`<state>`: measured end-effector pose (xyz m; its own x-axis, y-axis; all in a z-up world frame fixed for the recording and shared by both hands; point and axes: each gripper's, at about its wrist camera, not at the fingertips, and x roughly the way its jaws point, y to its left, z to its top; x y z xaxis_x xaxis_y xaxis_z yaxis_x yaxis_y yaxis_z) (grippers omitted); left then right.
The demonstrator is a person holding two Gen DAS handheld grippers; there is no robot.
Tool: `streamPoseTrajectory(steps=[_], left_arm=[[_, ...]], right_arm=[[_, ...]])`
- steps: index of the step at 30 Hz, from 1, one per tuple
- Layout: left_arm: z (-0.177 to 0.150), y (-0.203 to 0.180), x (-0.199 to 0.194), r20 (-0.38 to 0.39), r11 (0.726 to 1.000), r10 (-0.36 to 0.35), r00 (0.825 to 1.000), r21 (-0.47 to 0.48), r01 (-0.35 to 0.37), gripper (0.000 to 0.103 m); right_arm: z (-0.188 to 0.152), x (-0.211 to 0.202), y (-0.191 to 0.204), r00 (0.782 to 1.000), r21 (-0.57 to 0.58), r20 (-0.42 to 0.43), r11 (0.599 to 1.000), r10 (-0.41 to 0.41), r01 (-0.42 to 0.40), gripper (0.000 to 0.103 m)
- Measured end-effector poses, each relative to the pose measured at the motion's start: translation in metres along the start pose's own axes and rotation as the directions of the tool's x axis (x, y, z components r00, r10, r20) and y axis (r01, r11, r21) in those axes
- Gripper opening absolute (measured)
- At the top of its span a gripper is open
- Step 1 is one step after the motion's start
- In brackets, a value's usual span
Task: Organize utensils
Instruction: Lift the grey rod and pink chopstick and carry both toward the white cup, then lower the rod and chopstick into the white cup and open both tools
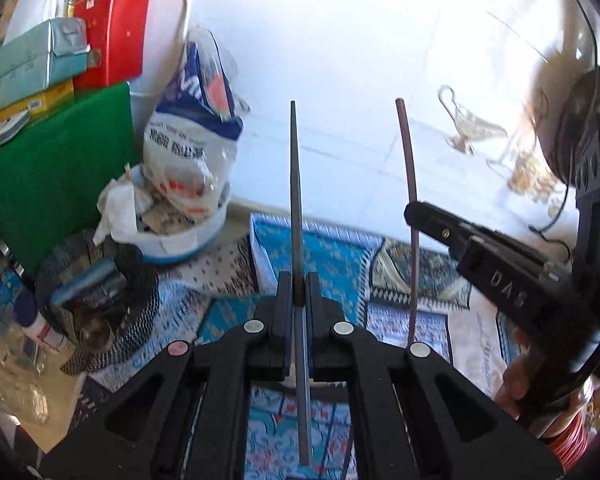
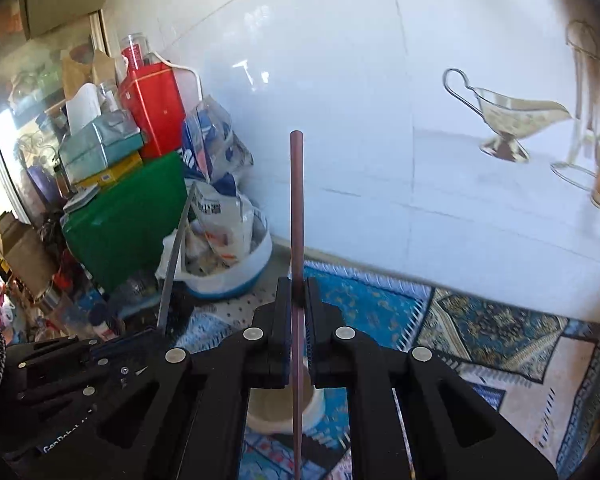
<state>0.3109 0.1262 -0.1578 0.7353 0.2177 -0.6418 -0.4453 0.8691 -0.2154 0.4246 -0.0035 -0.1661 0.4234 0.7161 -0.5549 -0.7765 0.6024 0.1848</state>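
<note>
Left wrist view: left gripper (image 1: 299, 288) clamped on a grey chopstick (image 1: 296, 184), upright. Right gripper (image 2: 299, 292) clamped on a brown chopstick (image 2: 296, 208), likewise upright, above a cream cup (image 2: 284, 408) on the patterned rug (image 2: 480, 320). Risks, as I judge them: thin sticks pivoting between the pads; tips missing the cup; sticks knocking together, being near.

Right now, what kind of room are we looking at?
Probably a cluttered home kitchen or pantry corner. A metal gravy boat stands on a white tiled counter, a red tin and a tissue box are stacked at the left, and patterned rugs cover the floor.
</note>
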Motion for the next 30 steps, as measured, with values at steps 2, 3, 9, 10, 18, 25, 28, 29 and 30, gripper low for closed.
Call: streamPoseTrajectory(steps=[2,3,9,10,18,25,28,29,30], left_arm=[[0.008,0.004,0.007,0.019,1.0,0.001,1.0,-0.023,0.0,0.004],[0.013,0.006,0.012,0.027,0.999,-0.008,1.0,-0.041,0.009,0.004],[0.03,0.008,0.051,0.064,0.998,0.017,0.998,-0.065,-0.013,0.003],[0.03,0.009,0.057,0.066,0.998,0.02,0.998,-0.067,-0.016,0.003],[0.019,0.023,0.104,0.023,0.993,0.017,1.0,-0.12,-0.014,0.003],[-0.005,0.023,0.12,-0.052,0.996,0.02,0.998,-0.088,-0.024,0.004],[-0.015,0.021,0.118,-0.086,0.998,0.011,0.996,-0.063,-0.017,0.004],[-0.018,0.019,0.117,-0.095,0.998,0.007,0.995,-0.057,-0.012,0.004],[-0.02,0.019,0.116,-0.105,0.999,0.0,0.994,-0.052,-0.005,0.003]], right_arm=[[0.004,0.01,0.0,1.0,0.008,0.011,1.0,0.01,-0.01,0.006],[0.006,0.016,0.0,1.0,0.009,0.009,1.0,0.014,-0.014,0.006],[0.009,0.047,-0.004,1.0,0.019,0.023,1.0,0.019,-0.02,0.006],[0.008,0.05,-0.006,0.999,0.02,0.027,1.0,0.018,-0.018,0.006],[-0.007,0.072,-0.028,1.0,0.052,0.006,0.999,0.017,-0.018,0.006],[-0.023,0.072,-0.033,0.999,0.048,-0.04,0.999,0.023,-0.021,0.006],[-0.027,0.066,-0.03,0.998,0.028,-0.062,1.0,0.015,-0.014,0.006],[-0.029,0.065,-0.029,0.997,0.02,-0.071,1.0,0.009,-0.008,0.006],[-0.03,0.063,-0.028,0.997,0.013,-0.082,1.0,0.006,-0.005,0.006]])
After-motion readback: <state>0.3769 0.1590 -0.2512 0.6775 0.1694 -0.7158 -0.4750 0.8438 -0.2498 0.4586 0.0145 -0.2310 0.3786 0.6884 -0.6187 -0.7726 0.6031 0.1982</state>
